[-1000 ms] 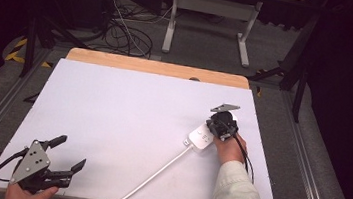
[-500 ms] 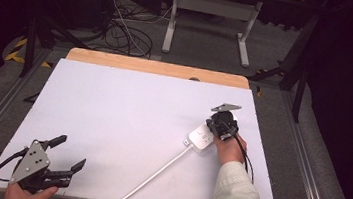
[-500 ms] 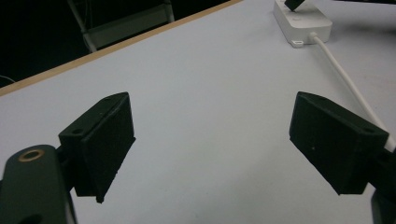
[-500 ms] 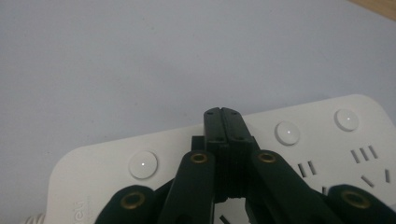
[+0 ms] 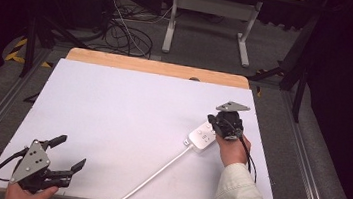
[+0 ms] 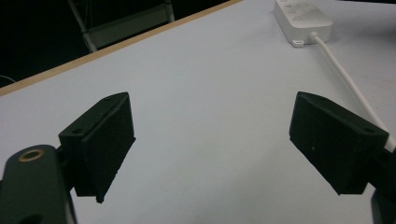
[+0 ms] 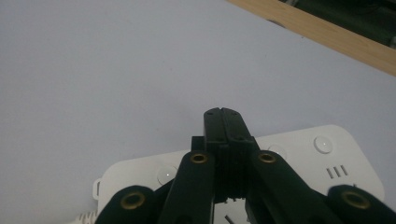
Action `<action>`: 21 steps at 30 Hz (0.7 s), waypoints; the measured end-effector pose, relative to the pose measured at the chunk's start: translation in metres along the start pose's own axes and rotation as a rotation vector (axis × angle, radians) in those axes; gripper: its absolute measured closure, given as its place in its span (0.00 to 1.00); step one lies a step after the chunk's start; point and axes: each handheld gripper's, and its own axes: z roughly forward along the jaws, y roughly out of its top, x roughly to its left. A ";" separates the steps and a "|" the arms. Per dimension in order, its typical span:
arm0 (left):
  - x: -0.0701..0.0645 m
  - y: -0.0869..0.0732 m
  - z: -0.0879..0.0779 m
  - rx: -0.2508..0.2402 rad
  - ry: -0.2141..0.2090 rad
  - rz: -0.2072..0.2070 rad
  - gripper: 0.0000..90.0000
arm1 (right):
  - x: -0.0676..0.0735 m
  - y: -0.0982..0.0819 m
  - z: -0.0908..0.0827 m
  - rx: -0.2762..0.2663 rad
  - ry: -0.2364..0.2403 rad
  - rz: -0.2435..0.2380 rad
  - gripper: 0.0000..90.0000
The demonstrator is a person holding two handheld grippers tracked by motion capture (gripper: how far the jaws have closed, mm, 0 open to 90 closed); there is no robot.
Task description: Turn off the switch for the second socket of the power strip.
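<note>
From above, a white power strip [image 5: 202, 135] lies on the right part of the white table [image 5: 127, 119], its white cable [image 5: 156, 170] running back toward the near edge. The right gripper [image 5: 218, 126] sits right over the strip's far end, tips down on its top face. The left gripper [image 5: 68, 155] is well apart, at the near left corner, jaws spread wide over bare board.

In the left gripper view, the two black jaws stand far apart with nothing between them; the power strip [image 6: 302, 18] and cable [image 6: 348, 81] show farther off at the upper right.

In the right gripper view, the right gripper [image 7: 223, 122] has its jaws pressed together, tips resting on or just above the power strip [image 7: 299, 154] among its round buttons [image 7: 323, 143]; it looks like a poke at a switch, not a hold.

The strip seems to me a rigid plastic shell, light, smooth and likely to skid on that slick board when pushed. The cable is limp and will drag behind. I would take it across its narrow width, at the long sides near the middle, not by the cord.
</note>
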 end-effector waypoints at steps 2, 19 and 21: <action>0.000 0.000 0.000 0.000 0.000 0.001 0.16 | 0.000 0.002 -0.005 -0.016 0.003 -0.002 1.00; 0.000 0.000 0.000 0.000 0.000 0.001 0.16 | 0.002 0.006 -0.020 -0.048 0.025 -0.007 1.00; 0.000 0.000 -0.001 -0.002 0.001 0.002 0.15 | 0.001 0.006 -0.023 -0.056 0.031 -0.009 0.96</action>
